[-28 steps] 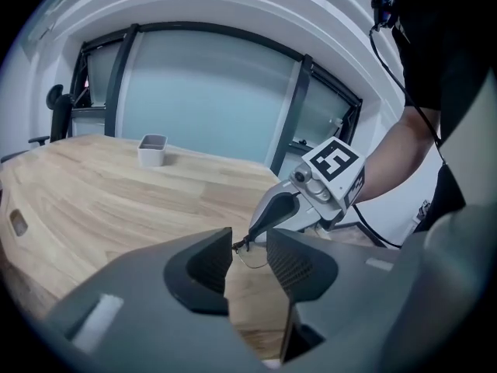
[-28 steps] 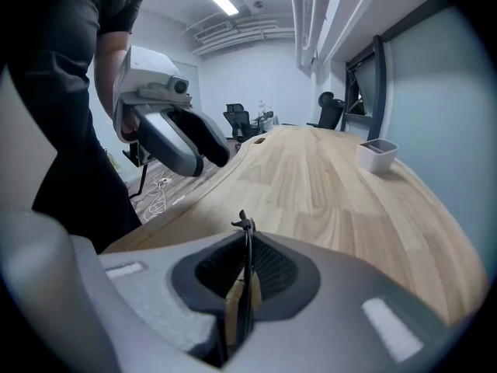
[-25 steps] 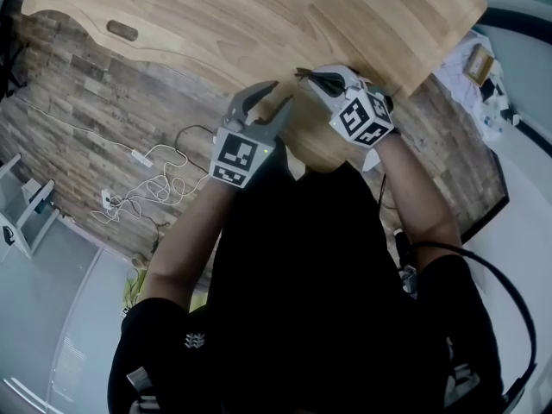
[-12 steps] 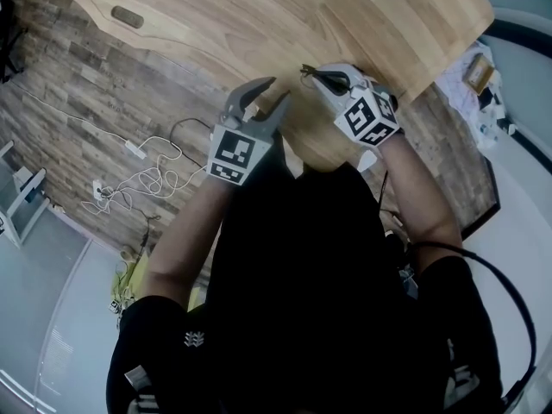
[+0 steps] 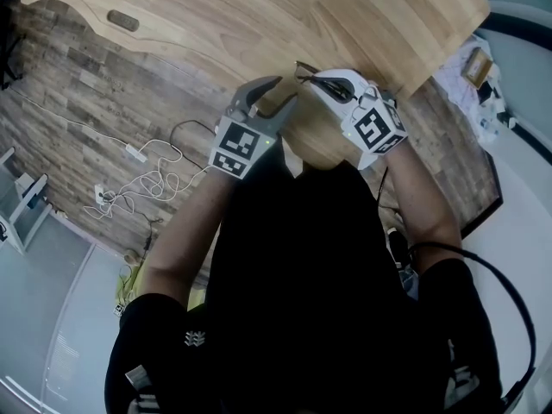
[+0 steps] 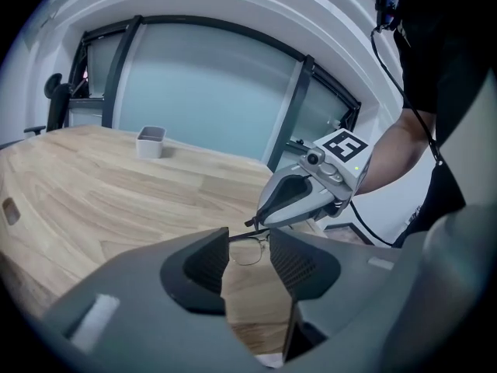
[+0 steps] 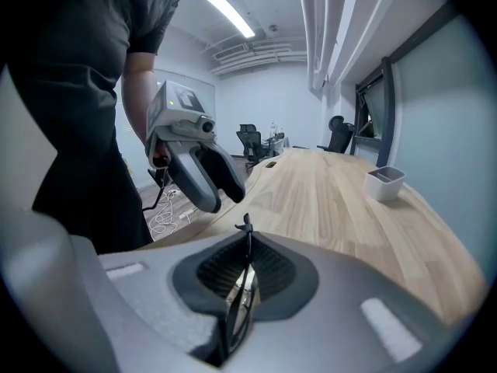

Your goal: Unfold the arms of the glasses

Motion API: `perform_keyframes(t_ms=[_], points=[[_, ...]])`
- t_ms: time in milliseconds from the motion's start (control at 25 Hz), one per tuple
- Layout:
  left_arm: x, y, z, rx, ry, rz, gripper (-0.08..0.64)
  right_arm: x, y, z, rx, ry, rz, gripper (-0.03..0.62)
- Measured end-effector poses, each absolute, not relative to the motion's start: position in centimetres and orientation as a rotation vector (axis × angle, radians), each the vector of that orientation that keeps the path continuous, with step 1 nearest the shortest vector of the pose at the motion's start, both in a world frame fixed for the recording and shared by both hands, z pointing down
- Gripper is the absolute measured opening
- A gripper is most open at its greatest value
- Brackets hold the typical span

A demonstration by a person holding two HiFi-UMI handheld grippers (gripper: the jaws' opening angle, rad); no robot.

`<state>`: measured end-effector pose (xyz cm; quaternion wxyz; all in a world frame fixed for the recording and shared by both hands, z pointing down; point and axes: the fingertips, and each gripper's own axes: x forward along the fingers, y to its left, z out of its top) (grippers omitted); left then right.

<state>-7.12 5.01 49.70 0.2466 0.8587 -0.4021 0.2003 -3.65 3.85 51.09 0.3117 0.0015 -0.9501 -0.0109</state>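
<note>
The thin dark-framed glasses [image 7: 247,243] are pinched edge-on between the pads of my right gripper [image 7: 245,274], which is shut on them and holds them just above the wooden table [image 5: 259,15]. From the head view the glasses [image 5: 326,81] stick out of the right gripper [image 5: 315,78] toward the left. My left gripper [image 5: 281,91] stands close beside them and its jaws are opening. In the left gripper view a lens and one thin arm of the glasses [image 6: 250,249] show through the gap of the left gripper [image 6: 248,259]; the pads do not press on them.
A small white container [image 6: 151,141] stands far off on the table, near the windows. The table's curved front edge runs just under both grippers. White cables [image 5: 142,175] lie on the wood-pattern floor at the left. Office chairs [image 7: 250,140] stand at the table's far end.
The right gripper has lifted a little with the glasses and come closer to the left gripper. The left jaws stand slightly wider than before.
</note>
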Motion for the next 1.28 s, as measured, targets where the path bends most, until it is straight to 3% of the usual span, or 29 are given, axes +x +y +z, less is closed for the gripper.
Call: perform_keyframes(t_ms=[600,1000,1280], points=[[-0.5,4.8,48.6,2.422,-0.794,0.448,0.190,-0.8,4.7,49.2,0.084,-2.591,-0.035,0.017],[3.6,6.2,45.5,2.535,-0.637,0.477,0.184,4.6,5.6,49.8,0.226,-2.524,0.004,0.092],[6.6,8.2,44.5,2.592,-0.534,0.515,0.184,7.9,7.0,49.9,0.365,-2.529,0.109,0.097]])
